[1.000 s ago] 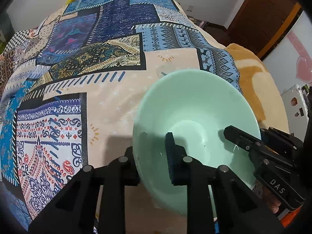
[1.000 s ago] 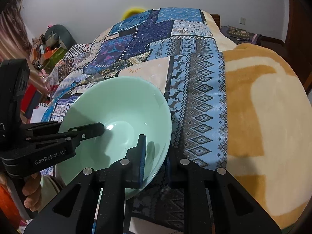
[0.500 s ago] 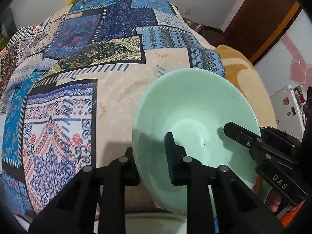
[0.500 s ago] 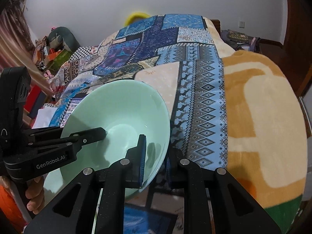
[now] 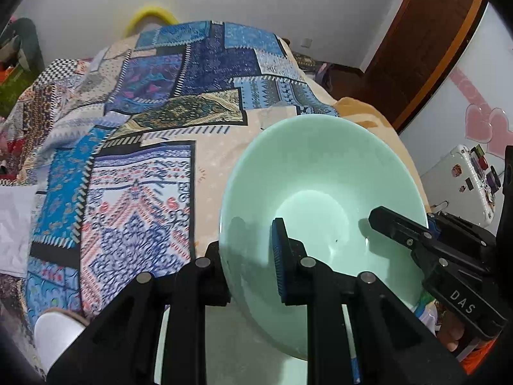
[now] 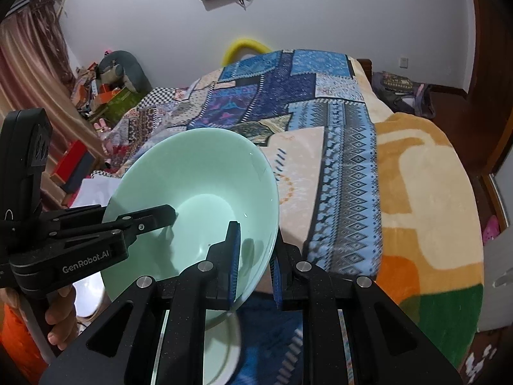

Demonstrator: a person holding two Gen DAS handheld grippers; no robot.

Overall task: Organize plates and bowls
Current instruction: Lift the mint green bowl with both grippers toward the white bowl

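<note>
Your left gripper [image 5: 248,256] is clamped narrow on the near-left wall of the mint-green bowl [image 5: 320,186]: one pad inside, the other outside under the rim. Your right gripper [image 6: 255,264] pinches the bowl's opposite wall the same way, blue pad inside, other pad outside. So both jaws are closed on the bowl rim, nothing else in them.

The bowl is off the bed, carried between the two grippers and tilted, with its far rim higher than the near one. Relative to the bowl: the patchwork bedspread [image 5: 154,134] lies behind and below it, the orange-and-cream blanket [image 6: 426,199] is to its right, and directly beneath it, near your fingers, there's a pale rim of what looks like another dish [image 5: 160,346]. Can't tell if that's a plate or a bowl.

Risks from here, as I judge them:
- Glazed wall + thin edge pinch = slip. If either jaw eases, the bowl pivots on the other grip and drops.
- Two hands on one rigid bowl: if they drift apart or twist differently, you'll pry it out of one grip.
- Dish below is mostly hidden by your own fingers, so lowering blind could knock rim on rim & chip it.
- Bed is soft; a bowl set on the bedspread beside the lower dish may tip.
</note>
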